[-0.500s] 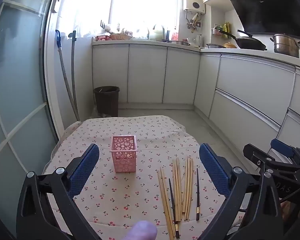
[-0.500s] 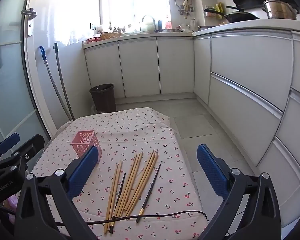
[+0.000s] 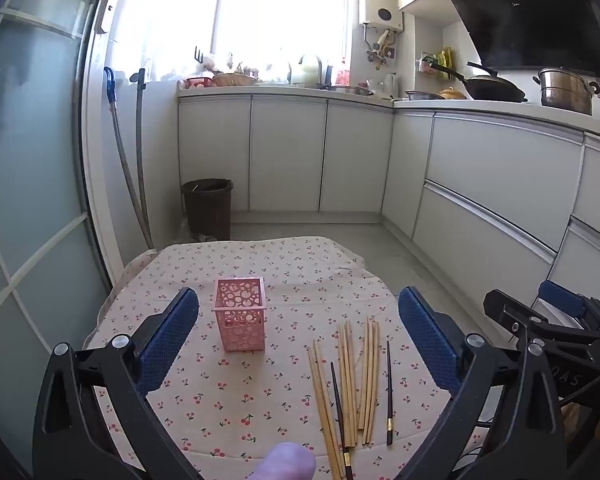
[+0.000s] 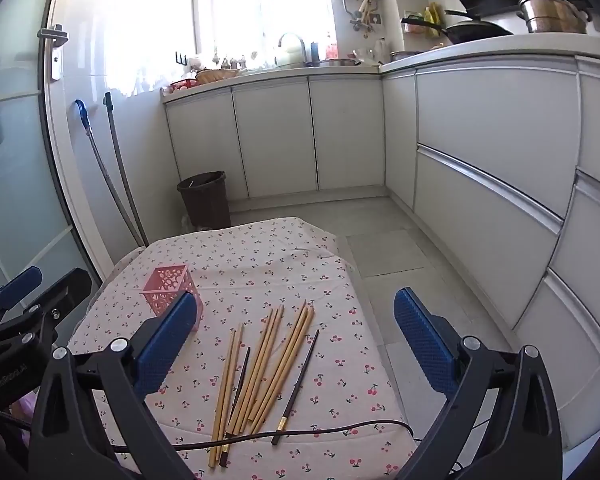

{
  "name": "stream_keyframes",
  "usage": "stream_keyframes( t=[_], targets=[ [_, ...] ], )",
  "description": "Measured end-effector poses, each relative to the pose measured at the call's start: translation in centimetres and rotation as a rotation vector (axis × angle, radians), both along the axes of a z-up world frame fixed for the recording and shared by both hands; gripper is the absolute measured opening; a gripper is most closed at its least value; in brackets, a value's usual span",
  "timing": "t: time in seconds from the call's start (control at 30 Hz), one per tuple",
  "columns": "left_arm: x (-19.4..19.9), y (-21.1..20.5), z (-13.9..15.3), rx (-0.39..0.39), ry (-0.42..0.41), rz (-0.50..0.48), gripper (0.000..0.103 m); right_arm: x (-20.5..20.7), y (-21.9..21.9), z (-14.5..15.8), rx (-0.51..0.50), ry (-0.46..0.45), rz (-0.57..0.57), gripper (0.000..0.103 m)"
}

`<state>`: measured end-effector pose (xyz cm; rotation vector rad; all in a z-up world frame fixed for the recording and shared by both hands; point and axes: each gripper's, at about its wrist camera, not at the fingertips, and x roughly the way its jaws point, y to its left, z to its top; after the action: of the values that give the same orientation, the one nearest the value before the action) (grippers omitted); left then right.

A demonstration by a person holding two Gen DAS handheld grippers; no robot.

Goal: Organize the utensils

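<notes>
Blue-padded grippers, left (image 3: 298, 344) and right (image 4: 296, 346), gape wide, empty.
Chopsticks (image 4: 260, 372) lie loose near the table's (image 4: 260, 248) near edge, holder (image 3: 240, 314) upright toward its left; the cable (image 4: 300, 434) crossing their ends could snag a lift.

Pink perforated holder (image 3: 240, 314) upright on worktop; wooden and dark chopsticks (image 3: 352, 380) lie loose, roughly parallel, beside it.

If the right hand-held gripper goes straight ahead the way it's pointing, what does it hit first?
Probably the loose bamboo chopsticks lying on the cherry-print tablecloth, between the open right hand-held gripper fingers; depth is uncertain.
</notes>
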<state>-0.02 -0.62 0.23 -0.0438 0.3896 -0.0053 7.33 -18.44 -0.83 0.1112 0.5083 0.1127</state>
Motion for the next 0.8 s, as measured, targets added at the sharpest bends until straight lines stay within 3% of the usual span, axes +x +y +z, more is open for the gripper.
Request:
stream_keyframes(
  t=[0.8],
  targets=[
    [0.31, 0.26, -0.29, -0.002, 0.027, 0.016, 0.096, 0.46, 0.15, -0.49, -0.009, 0.034, 0.010, 0.096]
  ],
)
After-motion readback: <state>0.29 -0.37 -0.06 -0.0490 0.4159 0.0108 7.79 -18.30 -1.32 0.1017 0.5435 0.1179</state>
